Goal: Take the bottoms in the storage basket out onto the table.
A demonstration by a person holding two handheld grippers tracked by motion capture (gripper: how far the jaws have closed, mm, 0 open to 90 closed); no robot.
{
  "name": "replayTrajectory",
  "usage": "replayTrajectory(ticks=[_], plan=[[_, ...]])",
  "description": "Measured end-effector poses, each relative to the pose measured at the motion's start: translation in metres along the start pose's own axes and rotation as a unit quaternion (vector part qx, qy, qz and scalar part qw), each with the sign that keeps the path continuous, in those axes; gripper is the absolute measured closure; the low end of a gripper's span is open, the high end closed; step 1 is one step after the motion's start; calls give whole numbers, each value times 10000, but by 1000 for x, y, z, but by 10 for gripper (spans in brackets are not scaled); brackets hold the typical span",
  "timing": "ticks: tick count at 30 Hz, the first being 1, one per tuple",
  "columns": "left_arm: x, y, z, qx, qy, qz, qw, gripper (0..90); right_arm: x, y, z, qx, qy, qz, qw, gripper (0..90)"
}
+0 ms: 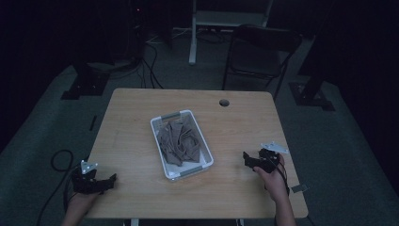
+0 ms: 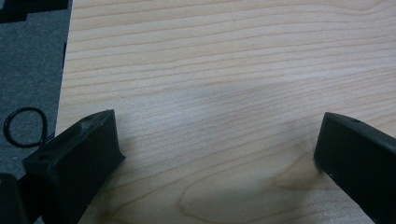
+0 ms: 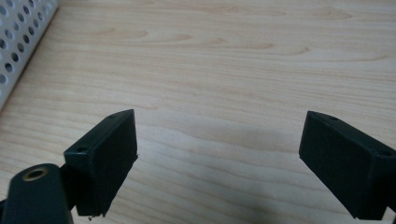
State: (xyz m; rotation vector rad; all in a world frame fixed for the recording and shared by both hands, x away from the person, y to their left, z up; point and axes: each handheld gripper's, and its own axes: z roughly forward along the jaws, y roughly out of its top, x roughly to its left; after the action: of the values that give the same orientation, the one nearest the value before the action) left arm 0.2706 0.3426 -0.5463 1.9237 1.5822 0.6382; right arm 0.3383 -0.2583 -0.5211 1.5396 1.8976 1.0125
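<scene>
Your left tongs (image 1: 109, 181) at seven o'clock and right tongs (image 1: 248, 159) at four o'clock gape empty; approach the brown crumpled cloth (image 1: 179, 140) in the white perforated plastic basket (image 1: 158, 120), centre of the pale wooden tabletop (image 1: 235, 127), from above.

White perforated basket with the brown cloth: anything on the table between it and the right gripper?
Nothing visible. Bare wooden table lies between the right gripper and the white perforated plastic basket holding the crumpled brown cloth. In the right gripper view, its open fingers frame only wood, with the basket wall at upper left.
</scene>
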Motion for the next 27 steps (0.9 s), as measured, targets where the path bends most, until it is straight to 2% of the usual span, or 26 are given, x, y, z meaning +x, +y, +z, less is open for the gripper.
replayTrajectory(ticks=[9,27], plan=[[0,0,0,0,0,-1,10000,8,10,10,-1,-181,-44,-33,9998,111],[0,0,0,-2,1,2,10000,8,35,29,1,-340,161,-272,9989,111]])
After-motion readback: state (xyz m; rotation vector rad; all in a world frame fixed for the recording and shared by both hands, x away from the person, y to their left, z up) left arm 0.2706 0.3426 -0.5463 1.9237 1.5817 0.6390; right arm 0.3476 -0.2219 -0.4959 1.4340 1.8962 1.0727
